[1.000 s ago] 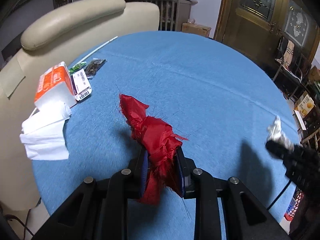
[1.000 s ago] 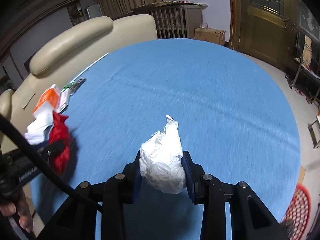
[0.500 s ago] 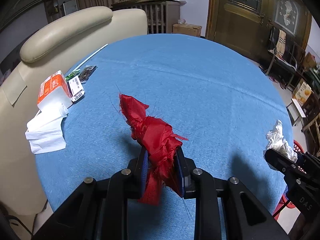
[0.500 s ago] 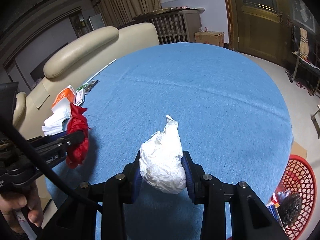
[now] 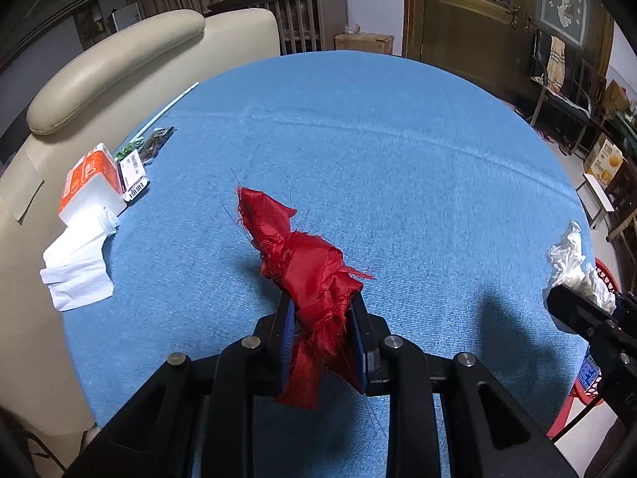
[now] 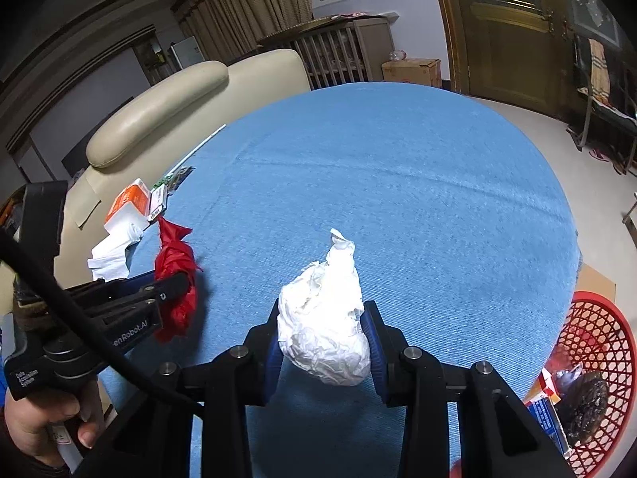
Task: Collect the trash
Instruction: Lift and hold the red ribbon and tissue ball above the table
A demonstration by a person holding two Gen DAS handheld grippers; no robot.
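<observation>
A knotted red rag (image 5: 314, 275), frayed at the edges, is pinched up off the blue table (image 5: 398, 159), one pointed end sticking forward and a tail hanging down. A crumpled white paper ball (image 6: 326, 326) is gripped the same way, a twisted tip poking upward. Off the table's right edge sits a red mesh basket (image 6: 597, 330), rubbish already inside.

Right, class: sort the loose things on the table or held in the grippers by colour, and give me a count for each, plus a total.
Red: 1, the rag in the left gripper.
White: 3, the paper wad in the right gripper, the tissue, the straw.
Orange and white: 1, the pack.
Dark: 1, the wrapper.
Total: 6.
</observation>
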